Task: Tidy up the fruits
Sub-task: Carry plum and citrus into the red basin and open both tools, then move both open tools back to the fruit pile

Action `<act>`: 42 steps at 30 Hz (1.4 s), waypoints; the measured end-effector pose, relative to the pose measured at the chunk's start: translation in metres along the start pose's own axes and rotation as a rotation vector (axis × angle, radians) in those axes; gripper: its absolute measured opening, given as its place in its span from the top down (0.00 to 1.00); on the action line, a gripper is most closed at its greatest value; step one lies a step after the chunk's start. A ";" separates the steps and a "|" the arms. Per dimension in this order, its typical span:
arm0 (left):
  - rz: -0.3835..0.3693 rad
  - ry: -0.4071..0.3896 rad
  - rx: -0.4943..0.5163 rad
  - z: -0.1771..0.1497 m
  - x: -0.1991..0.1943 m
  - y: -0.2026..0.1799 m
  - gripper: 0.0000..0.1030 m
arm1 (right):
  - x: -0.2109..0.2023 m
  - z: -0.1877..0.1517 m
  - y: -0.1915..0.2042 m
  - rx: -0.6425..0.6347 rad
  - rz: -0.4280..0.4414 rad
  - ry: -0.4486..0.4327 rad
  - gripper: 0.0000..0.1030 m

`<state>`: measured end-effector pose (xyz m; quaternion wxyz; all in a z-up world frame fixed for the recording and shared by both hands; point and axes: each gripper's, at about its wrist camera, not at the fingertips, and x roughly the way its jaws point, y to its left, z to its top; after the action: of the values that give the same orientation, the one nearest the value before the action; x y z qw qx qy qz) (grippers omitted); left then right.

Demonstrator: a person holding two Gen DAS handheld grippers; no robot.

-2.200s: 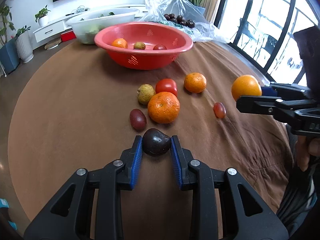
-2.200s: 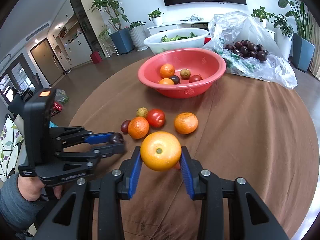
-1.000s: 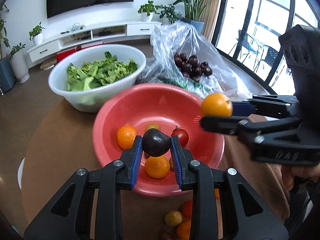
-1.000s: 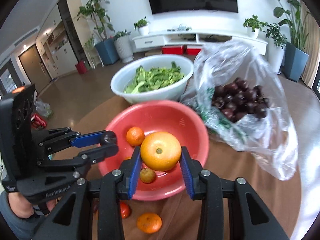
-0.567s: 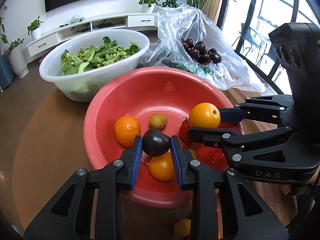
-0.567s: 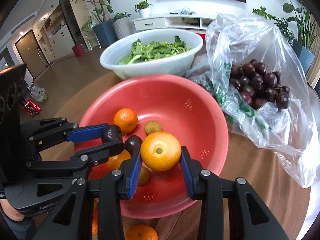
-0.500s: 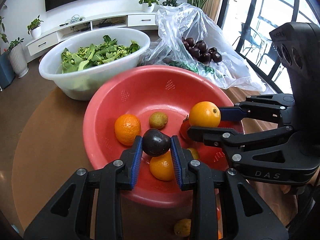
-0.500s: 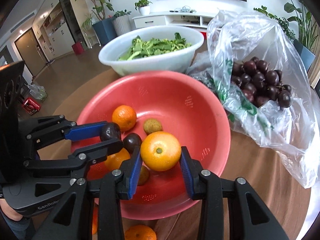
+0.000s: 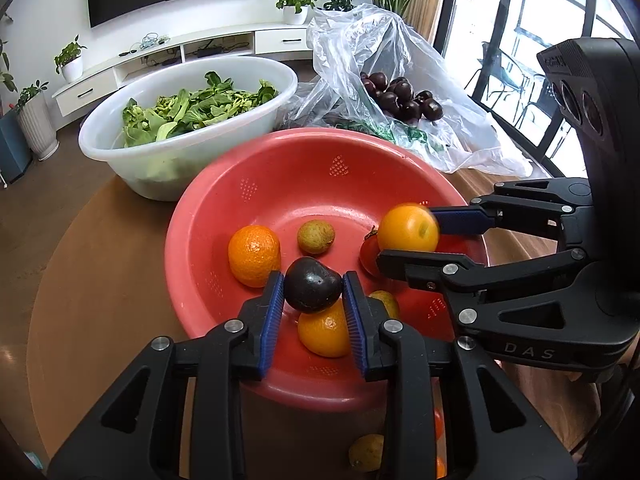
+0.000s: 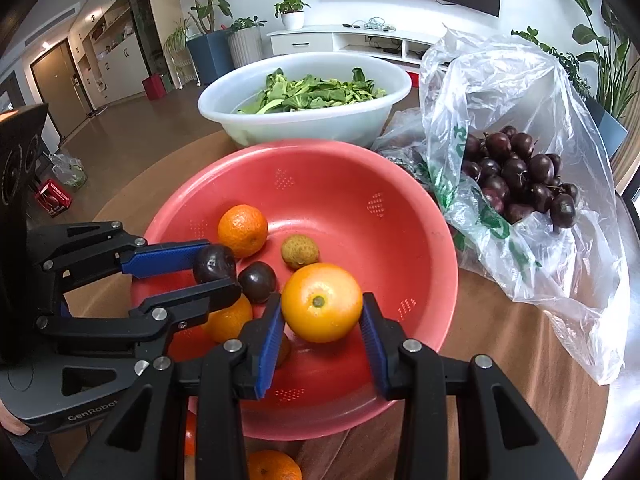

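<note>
A red bowl (image 9: pixel 304 168) (image 10: pixel 400 184) holds mandarins (image 9: pixel 253 255), a lychee (image 9: pixel 315 236), a tomato and a dark plum (image 10: pixel 257 282). My left gripper (image 9: pixel 313 290) is shut on a dark plum (image 9: pixel 313 285) over the bowl's near side; it also shows in the right wrist view (image 10: pixel 214 267). My right gripper (image 10: pixel 322 312) stands over the bowl with its jaws spread slightly wider than the orange (image 10: pixel 322 302), which is blurred in the left wrist view (image 9: pixel 407 229) as if slipping free.
A white basin of greens (image 9: pixel 188 108) (image 10: pixel 308 92) stands behind the bowl. A plastic bag of dark plums (image 9: pixel 404 100) (image 10: pixel 516 176) lies at the back right. Loose fruit (image 10: pixel 274 466) (image 9: pixel 366 458) lies on the brown tablecloth (image 9: pixel 100 320) below the bowl.
Both grippers carried their fruit from the table to over the red bowl and lowered. The right jaws have just widened around the orange. The left still grips the plum.
</note>
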<state>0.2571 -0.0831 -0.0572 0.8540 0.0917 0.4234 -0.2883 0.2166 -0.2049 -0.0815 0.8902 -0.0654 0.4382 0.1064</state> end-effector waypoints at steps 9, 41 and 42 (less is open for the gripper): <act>0.002 -0.036 -0.016 -0.003 -0.013 0.002 0.37 | -0.015 -0.004 -0.006 0.020 0.001 -0.021 0.53; 0.091 -0.124 -0.182 -0.196 -0.148 -0.044 0.00 | -0.075 -0.154 0.032 0.213 -0.007 0.019 0.48; 0.089 -0.127 -0.186 -0.198 -0.150 -0.043 0.00 | -0.074 -0.154 0.034 0.212 -0.008 0.021 0.49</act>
<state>0.0284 0.0230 -0.0611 0.8958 0.0123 0.3888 -0.2148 0.0467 -0.2138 -0.1170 0.8878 0.0264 0.4562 0.0550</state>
